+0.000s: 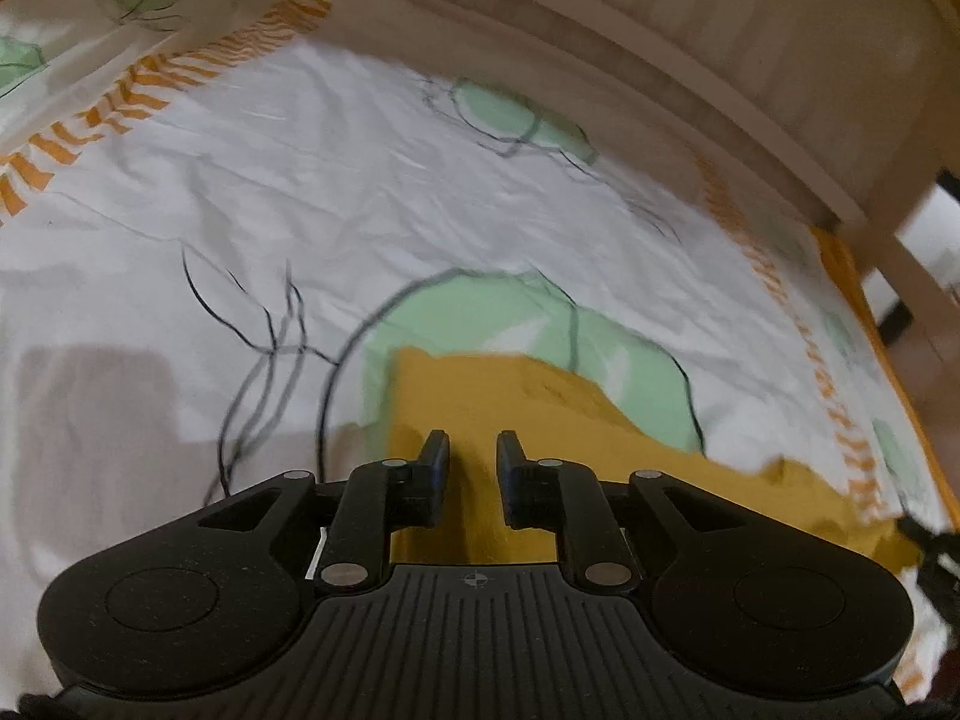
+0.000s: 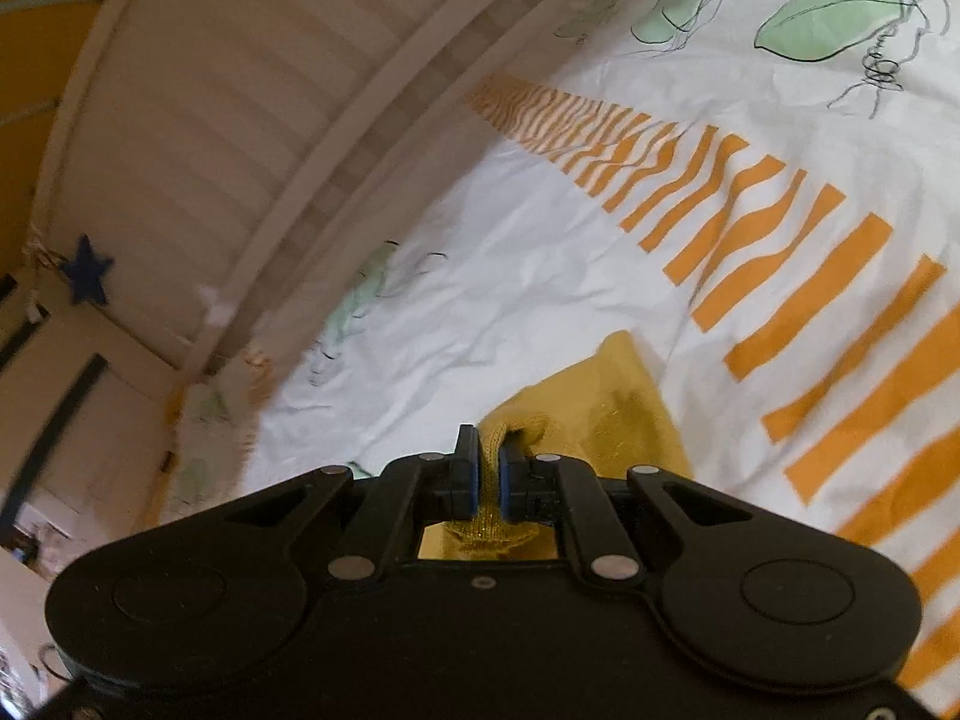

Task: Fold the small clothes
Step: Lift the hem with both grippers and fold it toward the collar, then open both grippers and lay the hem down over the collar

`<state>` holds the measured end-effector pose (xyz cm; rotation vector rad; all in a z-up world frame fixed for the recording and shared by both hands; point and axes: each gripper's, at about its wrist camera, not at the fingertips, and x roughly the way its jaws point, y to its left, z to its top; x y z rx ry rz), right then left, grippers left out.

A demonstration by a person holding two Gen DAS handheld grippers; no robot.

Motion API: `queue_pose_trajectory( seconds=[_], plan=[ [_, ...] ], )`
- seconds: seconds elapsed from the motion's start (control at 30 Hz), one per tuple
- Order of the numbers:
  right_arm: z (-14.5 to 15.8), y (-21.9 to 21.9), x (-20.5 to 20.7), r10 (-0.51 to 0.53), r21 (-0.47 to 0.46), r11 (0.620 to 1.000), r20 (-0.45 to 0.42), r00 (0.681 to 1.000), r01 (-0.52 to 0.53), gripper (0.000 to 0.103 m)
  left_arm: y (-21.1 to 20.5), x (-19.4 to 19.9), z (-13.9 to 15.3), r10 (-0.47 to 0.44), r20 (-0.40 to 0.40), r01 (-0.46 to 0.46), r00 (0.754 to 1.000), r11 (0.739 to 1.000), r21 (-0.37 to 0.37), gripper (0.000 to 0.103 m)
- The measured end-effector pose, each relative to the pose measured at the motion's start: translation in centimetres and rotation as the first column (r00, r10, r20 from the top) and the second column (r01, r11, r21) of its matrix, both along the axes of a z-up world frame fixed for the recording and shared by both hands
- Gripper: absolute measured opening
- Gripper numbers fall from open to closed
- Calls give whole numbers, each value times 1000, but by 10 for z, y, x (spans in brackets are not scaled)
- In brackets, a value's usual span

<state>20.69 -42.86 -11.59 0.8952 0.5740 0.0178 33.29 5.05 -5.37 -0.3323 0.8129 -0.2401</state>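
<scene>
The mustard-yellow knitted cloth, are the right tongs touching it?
Touching. Right wrist view: right tongs pinch a fold of the mustard-yellow knitted cloth.

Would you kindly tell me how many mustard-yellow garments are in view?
1: the mustard garment lies on the printed bedsheet, one edge pinched in the right tool. Others may be hidden.

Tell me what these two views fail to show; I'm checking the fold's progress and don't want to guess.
- Yellow garment: near part hidden by the left gripper body in the left wrist view.
- Same garment's shape: right gripper body covers most of it.
- Bedsheet print: motion-blurred.
</scene>
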Motion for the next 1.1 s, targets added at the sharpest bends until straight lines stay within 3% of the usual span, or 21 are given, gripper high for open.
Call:
queue_pose_trajectory(
  seconds=[0.13, 0.27, 0.3, 0.37, 0.4, 0.43, 0.6, 0.7, 0.8, 0.93, 1.03, 1.1],
  plan=[
    [-9, -2, 7, -11, -21, 1000, -27, 1000, 11, 20, 14, 10, 1, 30, 12, -30, 999, 999, 27, 17],
    [-10, -1, 11, -3, -43, 999, -38, 999, 1, 20, 17, -7, 11, -34, 51, 30, 998, 996, 85, 17],
    [-10, -1, 9, 1, -47, 999, -36, 999, -3, 25, 16, -15, 12, -55, 55, 49, 997, 994, 100, 17],
    [-7, -2, 7, -12, -74, 997, -29, 1000, 9, 48, 13, -32, 14, -95, 68, 85, 993, 987, 133, 17],
    [-4, -1, 3, -24, -99, 995, -20, 1000, 22, 69, 11, -41, 14, -118, 75, 106, 990, 984, 145, 17],
    [-1, -2, -1, -33, -120, 992, -7, 999, 32, 80, 8, -50, 15, -140, 78, 126, 987, 979, 160, 17],
    [20, 6, -18, 3, -257, 966, -1, 1000, -3, 80, -12, -76, 8, -253, 79, 228, 964, 944, 239, 17],
    [28, 28, -25, 96, -388, 916, -32, 995, -101, 80, -23, -87, 1, -301, 71, 272, 951, 923, 271, 17],
    [29, 57, -32, 201, -514, 830, -82, 976, -214, 80, -31, -89, -7, -332, 48, 303, 942, 904, 303, 17],
    [19, 86, -32, 300, -602, 728, -150, 942, -328, 78, -37, -81, -17, -361, 11, 338, 932, 882, 327, 17],
    [12, 101, -26, 347, -647, 659, -190, 919, -383, 78, -38, -70, -22, -354, -1, 337, 935, 890, 306, 17],
    [8, 106, -18, 368, -652, 635, -215, 905, -413, 78, -38, -58, -24, -351, -15, 341, 936, 897, 282, 17]
  ],
)
